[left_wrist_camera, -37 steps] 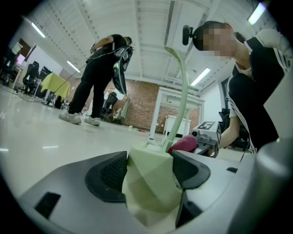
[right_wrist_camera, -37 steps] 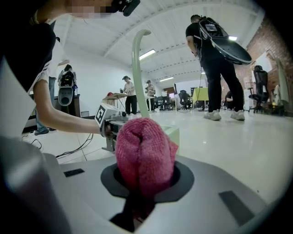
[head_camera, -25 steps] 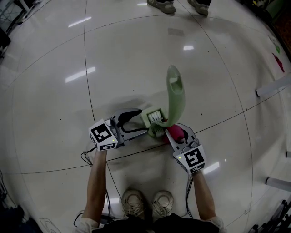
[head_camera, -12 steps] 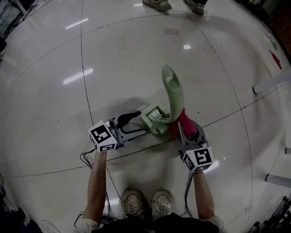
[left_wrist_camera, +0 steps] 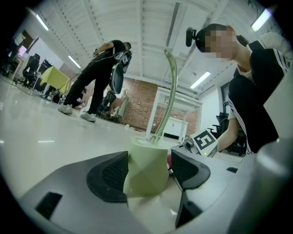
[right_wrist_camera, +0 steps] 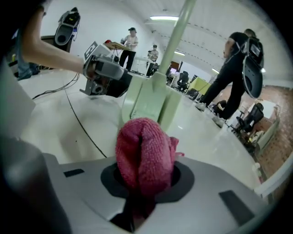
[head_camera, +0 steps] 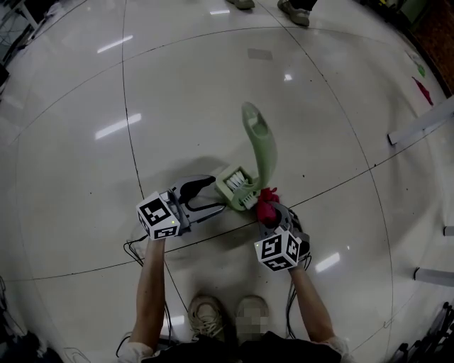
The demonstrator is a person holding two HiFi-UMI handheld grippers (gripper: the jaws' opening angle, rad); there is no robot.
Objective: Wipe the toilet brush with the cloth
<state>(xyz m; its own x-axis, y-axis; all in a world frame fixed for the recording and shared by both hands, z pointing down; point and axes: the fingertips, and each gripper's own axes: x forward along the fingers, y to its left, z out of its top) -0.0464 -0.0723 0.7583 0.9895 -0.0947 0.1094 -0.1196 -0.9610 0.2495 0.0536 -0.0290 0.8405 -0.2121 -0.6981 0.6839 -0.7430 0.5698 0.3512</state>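
A pale green toilet brush stands on the glossy floor, white bristles showing at its low end and its handle rising away from me. My left gripper lies level at its left, jaws closed on that low green end. My right gripper sits just right of the brush, tilted down, shut on a bunched red cloth. In the right gripper view the cloth bulges from the jaws just short of the green brush; whether it touches the brush I cannot tell.
My own shoes are below the grippers, and cables trail on the floor by my left arm. Another person's shoes stand at the far edge. White bars lie on the right. A bending person is beyond.
The right gripper has dropped and rolled, carrying the red cloth down from beside the handle toward the brush's low end. The left gripper and the brush have stayed put.
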